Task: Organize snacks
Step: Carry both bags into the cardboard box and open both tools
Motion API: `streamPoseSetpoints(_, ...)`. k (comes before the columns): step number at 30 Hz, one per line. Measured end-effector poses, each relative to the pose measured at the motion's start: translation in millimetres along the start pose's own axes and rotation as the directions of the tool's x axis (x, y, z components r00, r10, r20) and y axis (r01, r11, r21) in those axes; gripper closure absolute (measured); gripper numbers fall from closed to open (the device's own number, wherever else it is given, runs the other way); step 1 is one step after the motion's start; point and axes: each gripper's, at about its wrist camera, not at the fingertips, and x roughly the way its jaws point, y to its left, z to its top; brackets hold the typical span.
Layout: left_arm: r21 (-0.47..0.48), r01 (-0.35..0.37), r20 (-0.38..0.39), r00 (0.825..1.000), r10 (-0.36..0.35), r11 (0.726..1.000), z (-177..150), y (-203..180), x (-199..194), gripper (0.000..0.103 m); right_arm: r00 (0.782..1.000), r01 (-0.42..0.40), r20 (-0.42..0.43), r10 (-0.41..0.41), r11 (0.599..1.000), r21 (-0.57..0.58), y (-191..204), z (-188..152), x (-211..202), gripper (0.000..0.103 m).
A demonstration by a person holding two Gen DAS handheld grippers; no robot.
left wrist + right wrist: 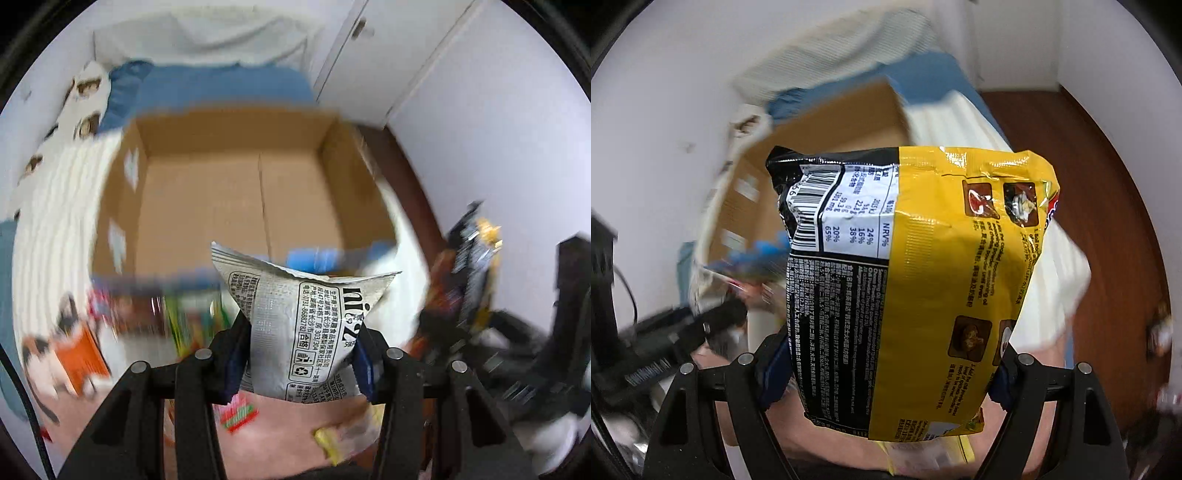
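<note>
The silver packet hides the near wall of the cardboard box, and its lower end runs behind the black frame. Left of it, the loose snacks smear into streaks (labels unreadable). The yellow noodle pack covers most of the box's right side.
</note>
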Motion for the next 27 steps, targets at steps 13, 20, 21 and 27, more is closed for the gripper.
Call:
streamPoseSetpoints(13,-0.087,-0.110,-0.120,0.988,0.099,0.990,106.6,65.5,107.1,0.057,0.989,0.015,-0.143,-0.035,0.990,-0.141,58.4,136.8,110.0,0.017)
streamPoseSetpoints(20,-0.164,-0.147,-0.220,0.969,0.110,0.975,121.9,103.2,170.0,0.057,0.966,0.056,-0.241,-0.091,0.987,-0.147,55.0,152.2,172.5,0.017)
streamPoseSetpoints(21,-0.163,-0.151,-0.225,0.968,0.112,0.975,119.0,107.9,176.9,0.057,0.963,0.064,-0.250,-0.103,0.985,-0.158,54.0,153.4,179.0,0.017)
streamPoseSetpoints(27,-0.152,-0.194,-0.253,0.956,0.151,0.969,123.4,110.3,196.0,0.057,0.941,0.071,-0.317,-0.120,0.984,-0.162,53.7,158.6,211.2,0.015)
